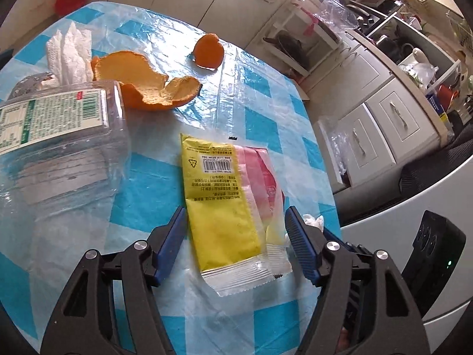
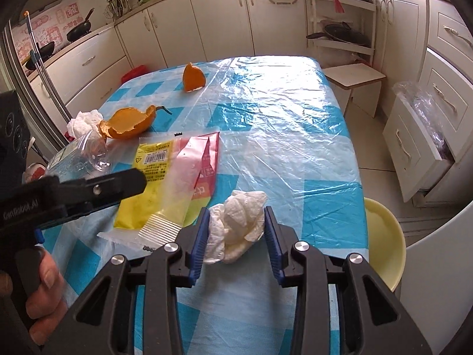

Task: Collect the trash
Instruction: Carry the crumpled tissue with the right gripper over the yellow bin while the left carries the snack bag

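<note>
Left wrist view: the left gripper (image 1: pixel 236 236) is spread wide with the yellow-and-pink snack wrapper (image 1: pixel 230 195) lying flat between its blue ribbed fingers (image 1: pixel 298 242), pads not touching it, so nothing's grasped. The desk (image 1: pixel 266 130) has a blue-and-white checked cover under a clear plastic sheet. Left of the wrapper there's a clear plastic box (image 1: pixel 62 139) with a green label, looks crushed and empty. Beyond the wrapper sit two pieces of orange peel (image 1: pixel 147 82), one big curled one and a smaller one farther back (image 1: pixel 208 50), plus a crumpled white tissue (image 1: pixel 71 50).

Right wrist view: the right gripper (image 2: pixel 236 230) is clamped on a second wad of white tissue (image 2: pixel 239 222), right of the wrapper (image 2: pixel 168 177). A pale yellow bowl (image 2: pixel 384 242), empty, peeks out past the desk edge.
</note>
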`<state>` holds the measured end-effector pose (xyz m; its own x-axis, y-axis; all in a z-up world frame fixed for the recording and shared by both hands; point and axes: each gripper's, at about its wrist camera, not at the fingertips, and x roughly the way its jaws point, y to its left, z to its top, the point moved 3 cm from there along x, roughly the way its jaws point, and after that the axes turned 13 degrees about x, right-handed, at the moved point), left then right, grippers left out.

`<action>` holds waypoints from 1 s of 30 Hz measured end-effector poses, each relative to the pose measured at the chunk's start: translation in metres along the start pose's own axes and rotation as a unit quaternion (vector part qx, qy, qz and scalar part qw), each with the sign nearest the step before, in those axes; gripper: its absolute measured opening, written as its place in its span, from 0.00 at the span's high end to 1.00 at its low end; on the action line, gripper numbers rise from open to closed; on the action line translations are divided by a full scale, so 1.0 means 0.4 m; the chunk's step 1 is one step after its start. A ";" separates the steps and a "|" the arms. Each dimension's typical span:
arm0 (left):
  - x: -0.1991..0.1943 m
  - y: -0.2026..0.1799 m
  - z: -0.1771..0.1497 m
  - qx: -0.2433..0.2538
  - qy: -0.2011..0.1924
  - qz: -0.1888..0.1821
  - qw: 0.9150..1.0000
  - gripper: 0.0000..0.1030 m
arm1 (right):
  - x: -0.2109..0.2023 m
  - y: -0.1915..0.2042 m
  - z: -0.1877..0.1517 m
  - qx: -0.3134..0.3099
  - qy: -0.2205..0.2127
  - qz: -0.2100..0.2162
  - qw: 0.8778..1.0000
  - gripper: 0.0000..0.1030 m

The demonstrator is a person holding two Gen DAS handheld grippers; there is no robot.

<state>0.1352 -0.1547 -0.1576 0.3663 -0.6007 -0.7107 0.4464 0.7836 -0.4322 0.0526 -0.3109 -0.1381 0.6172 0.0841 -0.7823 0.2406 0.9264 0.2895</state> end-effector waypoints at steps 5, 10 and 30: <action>0.041 -0.025 0.006 -0.009 0.015 -0.049 0.999 0.63 | -0.001 0.002 0.000 -0.005 0.001 0.006 1.000 0.64; 0.067 -0.065 0.000 0.012 0.024 -0.053 0.998 0.87 | -0.002 0.001 0.001 -0.006 0.002 0.010 1.000 0.64; -0.099 -0.050 0.069 0.059 -0.051 0.038 0.996 0.98 | -0.027 -0.018 0.011 0.010 -0.014 0.019 1.000 0.64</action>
<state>0.1343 -0.1508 -0.1055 0.4817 -0.5581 -0.6757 0.5055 0.8067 -0.3060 0.0475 -0.3201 -0.1292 0.6473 0.1074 -0.7546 0.2315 0.9156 0.3288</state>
